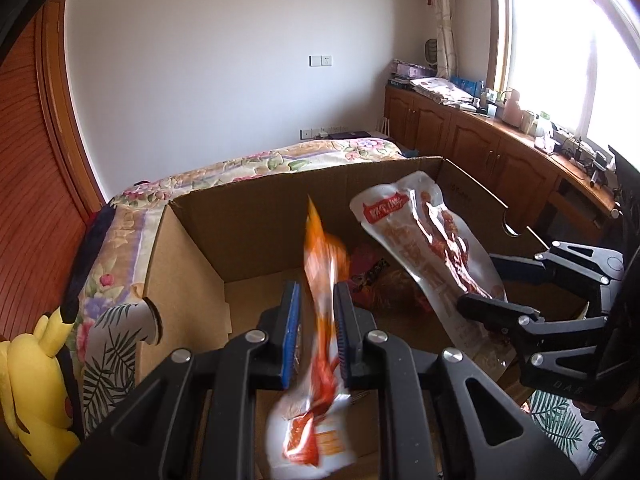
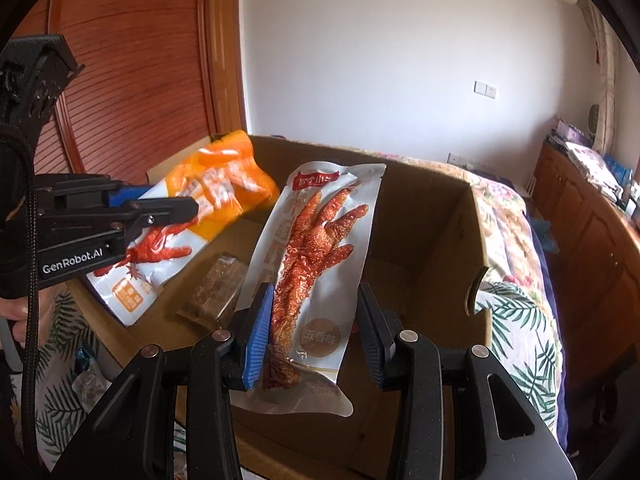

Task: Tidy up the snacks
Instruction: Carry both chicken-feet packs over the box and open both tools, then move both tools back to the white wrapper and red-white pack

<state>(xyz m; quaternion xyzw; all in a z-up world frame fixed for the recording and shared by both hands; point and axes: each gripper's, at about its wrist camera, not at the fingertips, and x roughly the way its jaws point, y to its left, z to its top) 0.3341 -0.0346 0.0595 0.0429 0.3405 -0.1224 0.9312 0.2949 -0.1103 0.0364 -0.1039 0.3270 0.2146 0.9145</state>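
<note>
Over the cardboard box (image 2: 432, 216) on the bed, the left gripper (image 1: 316, 332) pinches the orange packet (image 1: 324, 280) upright near its left wall, while the right gripper (image 2: 316, 340), fingers loosely flanking, carries the white chicken-foot packet (image 2: 320, 264) lengthwise above the box's middle.

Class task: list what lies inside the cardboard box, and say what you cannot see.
Inside the cardboard box a brown wrapped snack block lies on the floor, with darker wrappers nearby. The held chicken-foot packets hide the rest.
</note>
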